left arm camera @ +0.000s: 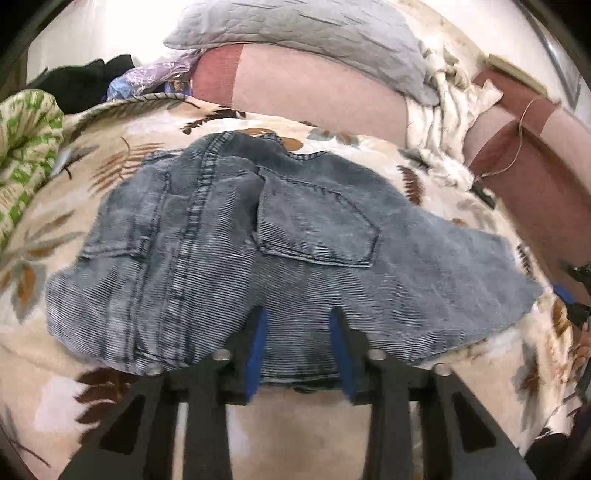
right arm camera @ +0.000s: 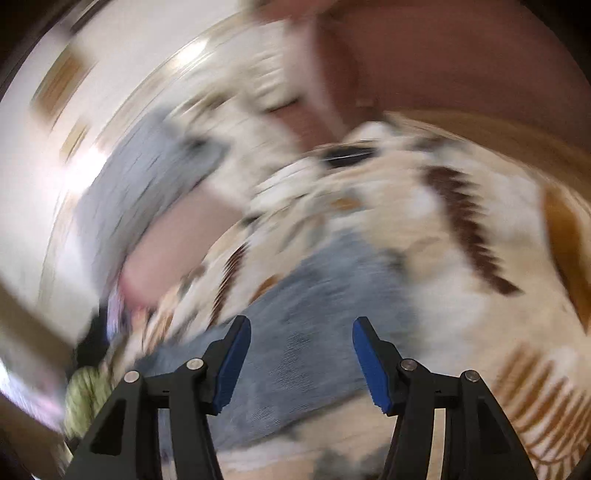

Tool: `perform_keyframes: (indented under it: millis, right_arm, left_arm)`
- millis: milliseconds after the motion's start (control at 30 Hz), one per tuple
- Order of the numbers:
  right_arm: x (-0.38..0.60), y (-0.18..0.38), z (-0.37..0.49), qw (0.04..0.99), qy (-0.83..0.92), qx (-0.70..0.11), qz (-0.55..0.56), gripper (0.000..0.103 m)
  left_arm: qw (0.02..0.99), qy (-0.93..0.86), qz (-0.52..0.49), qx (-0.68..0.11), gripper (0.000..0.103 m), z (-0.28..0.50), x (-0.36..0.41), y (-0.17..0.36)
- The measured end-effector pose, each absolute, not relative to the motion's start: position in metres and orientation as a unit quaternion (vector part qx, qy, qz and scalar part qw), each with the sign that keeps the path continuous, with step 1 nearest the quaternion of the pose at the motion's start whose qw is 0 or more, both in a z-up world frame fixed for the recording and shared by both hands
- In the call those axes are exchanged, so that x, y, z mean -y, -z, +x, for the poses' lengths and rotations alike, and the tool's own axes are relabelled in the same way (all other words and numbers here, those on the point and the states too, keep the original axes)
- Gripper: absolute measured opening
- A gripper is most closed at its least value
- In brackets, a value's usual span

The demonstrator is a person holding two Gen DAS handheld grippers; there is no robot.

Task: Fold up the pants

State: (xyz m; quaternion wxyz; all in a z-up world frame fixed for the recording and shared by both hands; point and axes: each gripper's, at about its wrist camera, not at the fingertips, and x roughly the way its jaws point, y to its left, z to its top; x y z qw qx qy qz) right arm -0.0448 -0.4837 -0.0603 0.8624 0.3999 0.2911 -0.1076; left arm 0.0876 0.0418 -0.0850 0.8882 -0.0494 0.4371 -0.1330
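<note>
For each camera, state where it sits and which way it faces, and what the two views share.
Left wrist: on the left gripper, facing down across the folded jeans on the leaf-print bedspread toward the grey pillow; its blue pads straddle the jeans' near edge, slightly apart.
Right wrist: on the right gripper, motion-blurred, tilted; jaws open, empty, above the jeans.
Shared: jeans, bedspread, pillow.

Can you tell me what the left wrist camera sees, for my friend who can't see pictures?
Folded blue jeans lie on a leaf-patterned bedspread, and the left gripper straddles their near edge, blue pads slightly apart. A grey pillow lies behind.
</note>
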Motion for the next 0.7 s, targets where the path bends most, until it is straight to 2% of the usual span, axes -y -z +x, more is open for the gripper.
perform_keyframes:
  millis: [67,100,233,300,333,367,500,667,700]
  right_arm:
    - [0.499,0.078,-0.044,0.842,0.119,-0.303,0.43,0.062]
    - [0.504,0.086,-0.041,0.832,0.126,-0.311,0.441,0.062]
    - [0.51,0.103,-0.025,0.819,0.138,-0.329,0.449,0.06]
    - [0.505,0.106,-0.016,0.822,0.145,-0.344,0.43,0.044]
    - [0.502,0.106,-0.012,0.825,0.152,-0.348,0.418,0.021]
    - [0.498,0.104,-0.011,0.829,0.156,-0.348,0.41,0.016]
    - [0.498,0.097,-0.025,0.832,0.177,-0.341,0.399,0.016]
    - [0.499,0.111,-0.033,0.817,0.172,-0.378,0.4,0.015]
    - [0.499,0.109,-0.034,0.819,0.16,-0.375,0.404,0.018]
  left_arm:
    - [0.889,0.121,-0.033,-0.441,0.01,0.09,-0.044,0.087]
    - [0.888,0.117,-0.034,-0.443,0.007,0.091,-0.047,0.088]
    - [0.882,0.122,-0.06,-0.451,0.003,0.097,-0.056,0.091]
    - [0.882,0.122,-0.055,-0.451,0.002,0.097,-0.055,0.09]
    - [0.883,0.122,-0.05,-0.45,0.002,0.097,-0.054,0.09]
    - [0.884,0.122,-0.044,-0.449,0.002,0.097,-0.052,0.089]
    - [0.884,0.13,-0.042,-0.447,0.002,0.097,-0.054,0.09]
    - [0.885,0.132,-0.05,-0.444,0.002,0.098,-0.057,0.091]
    - [0.886,0.131,-0.048,-0.443,0.002,0.097,-0.057,0.091]
